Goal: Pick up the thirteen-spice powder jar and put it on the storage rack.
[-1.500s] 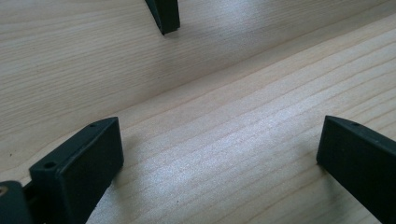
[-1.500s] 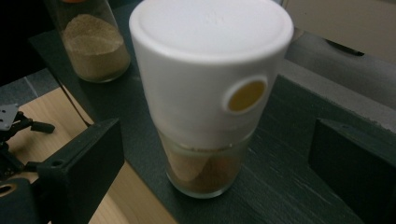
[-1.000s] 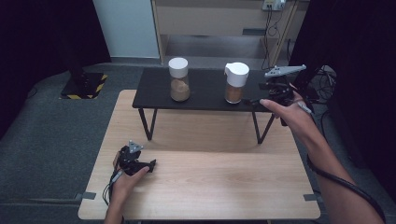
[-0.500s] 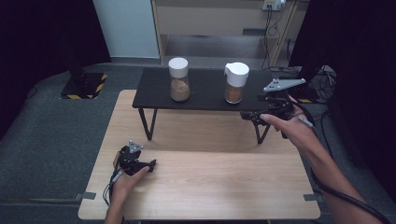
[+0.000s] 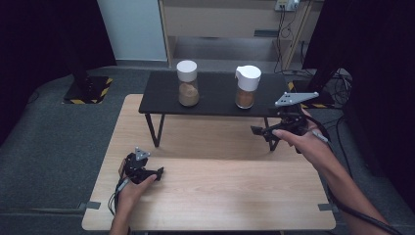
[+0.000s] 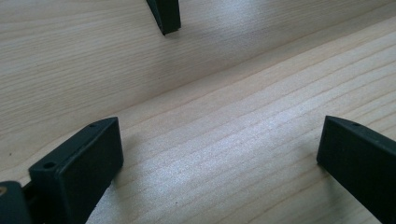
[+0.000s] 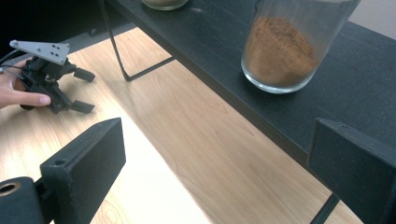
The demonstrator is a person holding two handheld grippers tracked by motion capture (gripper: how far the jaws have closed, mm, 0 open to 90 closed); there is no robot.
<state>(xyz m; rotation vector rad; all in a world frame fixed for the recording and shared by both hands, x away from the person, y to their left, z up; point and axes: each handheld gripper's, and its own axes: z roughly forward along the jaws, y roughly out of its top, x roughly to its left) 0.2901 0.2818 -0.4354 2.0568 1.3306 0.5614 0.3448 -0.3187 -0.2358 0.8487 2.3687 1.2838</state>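
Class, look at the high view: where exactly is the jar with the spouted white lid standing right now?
The jar with the spouted lid stands on the right half of the black bench, right of the round-lidded jar and just beyond the right gripper.

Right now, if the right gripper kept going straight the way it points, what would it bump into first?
Probably the edge of the black shelf, just below the jar of brown powder. The right gripper is open; depth is hard to judge.
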